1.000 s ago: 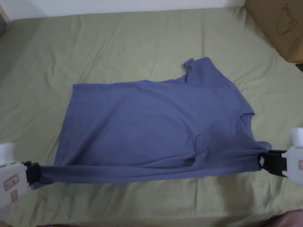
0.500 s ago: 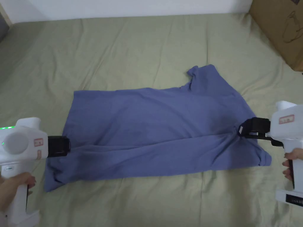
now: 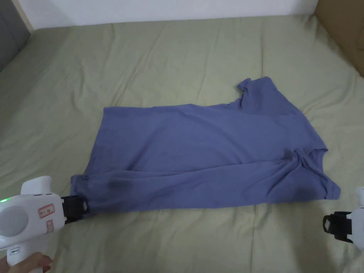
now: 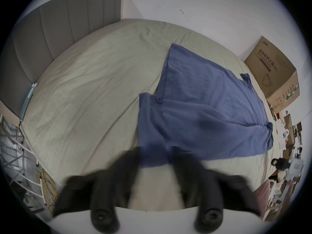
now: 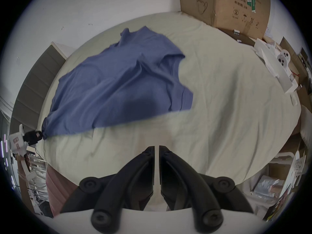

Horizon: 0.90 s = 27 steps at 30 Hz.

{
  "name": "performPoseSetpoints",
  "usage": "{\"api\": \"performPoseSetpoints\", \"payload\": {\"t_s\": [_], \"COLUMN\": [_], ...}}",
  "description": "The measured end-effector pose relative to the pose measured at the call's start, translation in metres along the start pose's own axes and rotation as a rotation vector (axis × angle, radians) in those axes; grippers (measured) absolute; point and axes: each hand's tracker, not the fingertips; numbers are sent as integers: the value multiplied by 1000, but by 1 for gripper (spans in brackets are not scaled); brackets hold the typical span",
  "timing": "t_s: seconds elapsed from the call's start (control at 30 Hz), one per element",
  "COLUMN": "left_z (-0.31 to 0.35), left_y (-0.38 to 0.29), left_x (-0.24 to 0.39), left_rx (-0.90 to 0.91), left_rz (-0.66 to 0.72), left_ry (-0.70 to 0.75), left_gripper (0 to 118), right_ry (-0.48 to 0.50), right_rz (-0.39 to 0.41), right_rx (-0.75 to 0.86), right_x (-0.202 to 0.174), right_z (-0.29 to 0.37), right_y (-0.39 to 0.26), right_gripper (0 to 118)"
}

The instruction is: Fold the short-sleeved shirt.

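My left gripper (image 3: 80, 209) has its jaws apart at the hem corner of the blue shirt (image 3: 213, 160), cloth lying between them; whether they pinch it I cannot tell. My right gripper (image 5: 156, 149) is closed on nothing, just off the sleeve. The shirt lies partly folded on the green bedsheet (image 3: 177, 64).

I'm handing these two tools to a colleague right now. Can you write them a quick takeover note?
Left claw: at the shirt's hem corner; motion blur hides whether it grips.
Right claw: shut, empty, off the shirt near the collar end.
Shirt: flat on the green sheet, near long edge folded over the body.
Left: fold the far side and far sleeve in, then fold in half.
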Motion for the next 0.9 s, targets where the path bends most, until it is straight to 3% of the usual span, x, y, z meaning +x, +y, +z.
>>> {"api": "performPoseSetpoints", "payload": {"t_s": [0.03, 0.07, 0.13, 0.17, 0.2, 0.23, 0.3, 0.33, 0.43, 0.53, 0.6, 0.63, 0.7, 0.77, 0.8, 0.9], "left_z": [-9, -19, -30, -37, -36, -33, -20, -14, -9, -3, -3, -4, -5, -4, -2, 7], "left_y": [1, 2, -2, -8, -12, -12, -5, -3, 4, 5, 6, 6, 5, 5, 5, 10], "left_x": [-2, 5, 7, 8, 17, 19, 20, 23, 26, 32, 34, 34, 32, 31, 30, 28], "left_rx": [1, -3, -86, -98, -52, -45, -42, -25, -47, -42, -43, -49, -59, -61, -60, -52], "left_rz": [-3, -11, -30, -42, -99, -124, -104, -92, -114, -147, -151, -149, -133, -127, -124, -122], "left_ry": [-7, -10, 30, 8, 77, 73, 72, 29, 44, 35, 43, 41, 33, 31, 24, 13], "left_gripper": [97, 97, 71, 67, 64, 51, 6, 6, 6, 6, 6, 6, 6, 6, 6, 6], "right_ry": [4, 13, 24, 28, 26, 22, 13, 10, 10, -79, -33, -10, -48, -11, 19, -22], "right_rz": [-8, -21, -40, -47, -47, -47, -34, -27, -10, -13, -8, -34, -46, 1, -29, 7], "right_rx": [-4, -11, -14, -11, -10, -12, -1, 7, 56, 51, 40, -2, -35, 13, 23, 28], "right_x": [1, 2, 3, 4, 5, 5, 6, 7, 11, 13, 17, 17, 13, 6, 3, 0], "right_z": [-2, -3, -3, -3, -3, -4, -6, -7, -15, -40, -61, -72, -83, -62, -55, -37], "right_y": [-2, -4, -4, -5, -3, -1, 9, 17, 48, 86, 99, 100, 99, 93, 90, 84], "right_gripper": [6, 6, 6, 6, 8, 18, 52, 67, 75, 75, 70, 52, 44, 12, 12, 11]}}
